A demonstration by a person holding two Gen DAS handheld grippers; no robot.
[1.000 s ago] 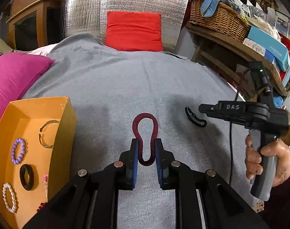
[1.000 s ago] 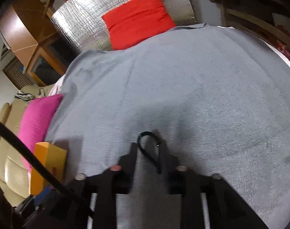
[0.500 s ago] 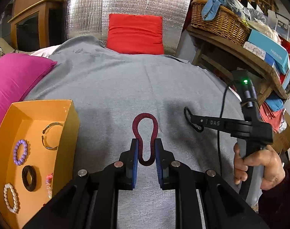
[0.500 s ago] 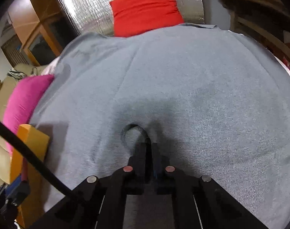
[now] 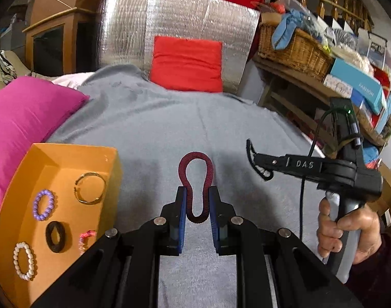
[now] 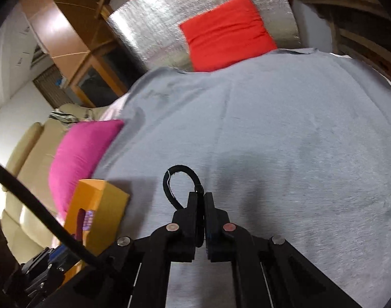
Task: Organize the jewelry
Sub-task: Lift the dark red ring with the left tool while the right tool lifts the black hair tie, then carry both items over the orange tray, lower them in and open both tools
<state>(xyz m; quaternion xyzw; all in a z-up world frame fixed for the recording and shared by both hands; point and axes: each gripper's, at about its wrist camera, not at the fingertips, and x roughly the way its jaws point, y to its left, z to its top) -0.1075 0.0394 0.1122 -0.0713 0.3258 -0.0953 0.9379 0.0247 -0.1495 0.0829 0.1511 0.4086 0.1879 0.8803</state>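
"DAS" on right tool [image 5: 257, 164]

A grey blanket [image 5: 154, 128] covers the bed. A red cushion [image 5: 186, 64] leans on a silver foil panel [image 5: 128, 25] at the far end; a pink pillow [image 5: 23, 113] lies left, a wicker basket [image 5: 295, 51] sits on a shelf far right.

Grey blanket [image 5: 157, 128], red cushion [image 5: 187, 64], silver foil panel [image 5: 133, 28], wooden cabinet [image 5: 54, 41].
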